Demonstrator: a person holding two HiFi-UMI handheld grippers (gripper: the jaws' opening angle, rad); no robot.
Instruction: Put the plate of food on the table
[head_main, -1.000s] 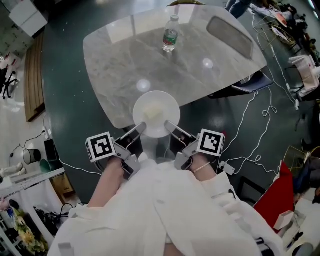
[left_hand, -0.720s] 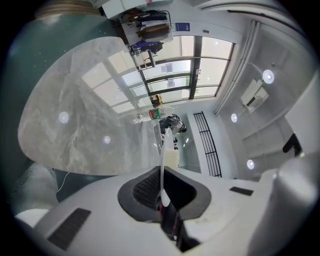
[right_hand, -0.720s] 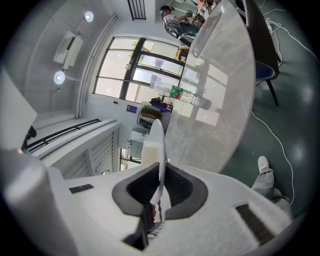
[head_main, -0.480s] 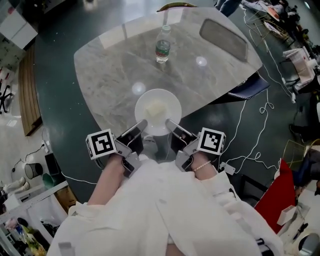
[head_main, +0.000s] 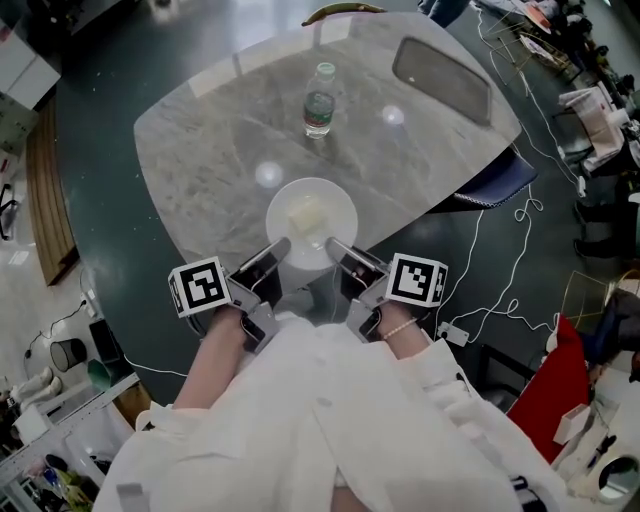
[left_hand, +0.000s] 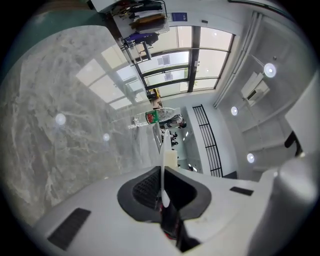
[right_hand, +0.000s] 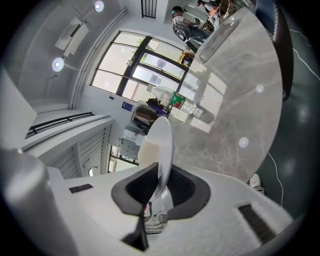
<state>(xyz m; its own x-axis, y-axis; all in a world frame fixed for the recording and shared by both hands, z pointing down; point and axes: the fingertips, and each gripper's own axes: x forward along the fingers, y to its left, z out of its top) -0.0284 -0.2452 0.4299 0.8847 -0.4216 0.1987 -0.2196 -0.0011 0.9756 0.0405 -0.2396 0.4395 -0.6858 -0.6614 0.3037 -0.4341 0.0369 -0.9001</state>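
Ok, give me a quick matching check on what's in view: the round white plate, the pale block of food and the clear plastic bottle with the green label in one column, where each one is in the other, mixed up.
Things:
1. round white plate
2. pale block of food
3. clear plastic bottle with the green label

Places:
A. standing upright farther along the grey marble table
B. gripped at its near rim by the left tongs and the right tongs
C. lying on the middle of the plate

Pairs: 1-B, 2-C, 3-A.
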